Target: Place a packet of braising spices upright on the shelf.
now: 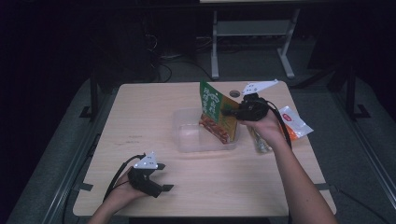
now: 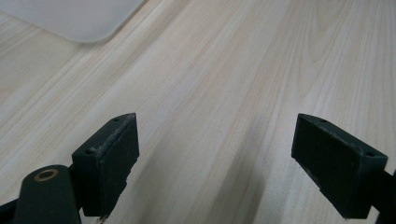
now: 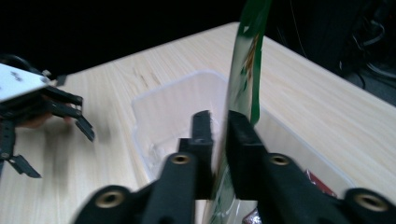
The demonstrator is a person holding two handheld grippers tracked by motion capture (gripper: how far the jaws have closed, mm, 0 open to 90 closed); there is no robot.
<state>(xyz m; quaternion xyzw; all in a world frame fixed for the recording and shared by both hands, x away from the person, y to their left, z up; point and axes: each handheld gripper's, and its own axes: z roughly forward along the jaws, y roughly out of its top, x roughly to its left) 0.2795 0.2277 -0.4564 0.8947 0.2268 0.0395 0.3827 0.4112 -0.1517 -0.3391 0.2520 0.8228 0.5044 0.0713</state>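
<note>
Over the tub [image 1: 187,140], right tongs [image 3: 219,135] pinch a pouch [image 1: 215,112] (upright); left tongs [image 2: 215,158] spread.

pouch [image 1: 215,113] in tub [image 1: 187,138], maybe touching bottom | packet [image 1: 293,122] right

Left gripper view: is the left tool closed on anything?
No: the left tool stands wide open, with only bare light wooden table between its black jaws.
</note>
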